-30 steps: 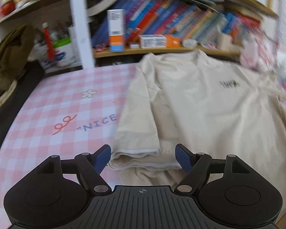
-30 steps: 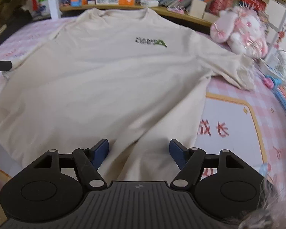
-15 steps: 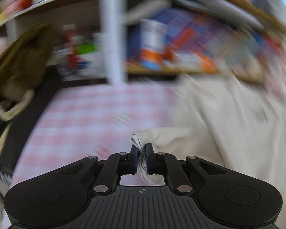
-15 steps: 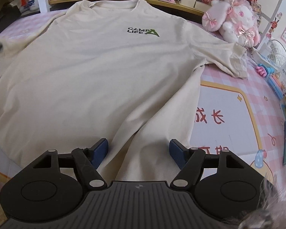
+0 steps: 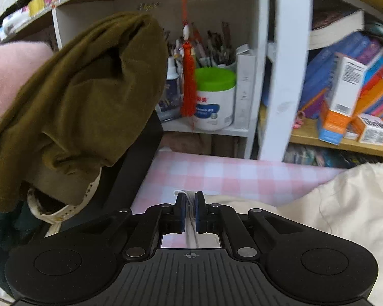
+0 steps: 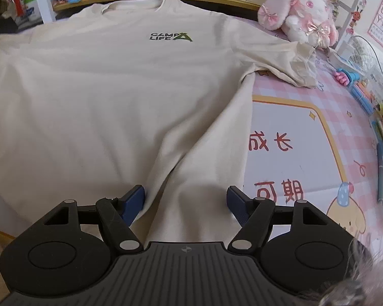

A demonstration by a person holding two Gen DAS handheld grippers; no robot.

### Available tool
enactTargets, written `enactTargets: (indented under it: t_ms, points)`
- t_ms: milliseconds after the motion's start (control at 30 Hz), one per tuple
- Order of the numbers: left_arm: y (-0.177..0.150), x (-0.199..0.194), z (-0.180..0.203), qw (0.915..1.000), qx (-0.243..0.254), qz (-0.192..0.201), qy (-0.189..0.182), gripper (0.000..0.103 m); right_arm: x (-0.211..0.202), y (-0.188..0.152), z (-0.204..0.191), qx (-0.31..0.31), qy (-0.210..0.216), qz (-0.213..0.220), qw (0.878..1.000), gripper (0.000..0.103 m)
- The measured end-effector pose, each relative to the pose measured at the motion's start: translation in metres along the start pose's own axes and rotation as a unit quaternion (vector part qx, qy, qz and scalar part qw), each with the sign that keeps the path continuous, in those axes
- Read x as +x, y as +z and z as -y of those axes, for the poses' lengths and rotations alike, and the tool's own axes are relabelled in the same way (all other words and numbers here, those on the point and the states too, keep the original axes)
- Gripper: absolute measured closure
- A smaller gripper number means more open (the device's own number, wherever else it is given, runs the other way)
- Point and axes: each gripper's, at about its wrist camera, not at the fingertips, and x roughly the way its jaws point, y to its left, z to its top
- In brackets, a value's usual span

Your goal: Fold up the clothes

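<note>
A cream T-shirt (image 6: 109, 97) is lying face up across the pink checked tablecloth (image 6: 344, 94). The right gripper (image 6: 185, 200) is hovering wide apart over its hem, gripping nothing. The left gripper (image 5: 189, 210) is pinching the sleeve edge (image 5: 189, 199) tight.

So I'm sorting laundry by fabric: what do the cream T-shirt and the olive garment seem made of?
T-shirt: likely matte cotton jersey; it lies in soft, shallow creases. Olive garment: thicker, possibly velvety or brushed fabric; heavy rounded folds with faint sheen. Neither is certain.
</note>
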Motion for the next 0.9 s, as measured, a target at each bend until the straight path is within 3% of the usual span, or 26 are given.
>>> enactTargets:
  t_ms: [167, 233, 333, 400, 500, 633, 800, 900]
  points:
    - [0.013, 0.014, -0.004, 0.9996, -0.024, -0.004, 0.016, 0.097, -0.005, -0.001, 0.001, 0.005, -0.004, -0.002, 1.0, 0.035]
    - [0.011, 0.018, 0.0, 0.9993, -0.004, -0.023, 0.03, 0.089, -0.007, -0.001, 0.003, 0.012, 0.002, -0.002, 1.0, 0.035]
    - [0.001, 0.003, 0.007, 0.9987, 0.018, -0.008, 0.048, 0.088, -0.006, -0.002, 0.003, 0.012, 0.0, -0.003, 1.0, 0.035]
    - [-0.013, -0.021, 0.009, 0.9999, 0.008, 0.011, 0.006, 0.087, -0.005, -0.002, 0.004, 0.014, -0.001, -0.005, 1.0, 0.035]
    - [-0.047, -0.064, 0.023, 0.9951, 0.025, 0.016, -0.094, 0.084, -0.006, -0.002, 0.003, 0.012, 0.001, 0.0, 1.0, 0.035]
    - [-0.111, -0.116, 0.049, 0.9694, 0.111, -0.017, -0.218, 0.054, -0.016, 0.0, -0.002, -0.005, 0.023, 0.013, 1.0, 0.035]
    - [-0.172, -0.175, 0.08, 0.9269, 0.273, -0.04, -0.254, 0.052, -0.016, -0.005, -0.006, -0.023, 0.044, -0.007, 0.999, 0.035]
    - [-0.186, -0.194, 0.088, 0.9072, 0.326, -0.028, -0.265, 0.045, -0.012, -0.013, -0.006, -0.022, 0.051, -0.024, 0.998, 0.035]
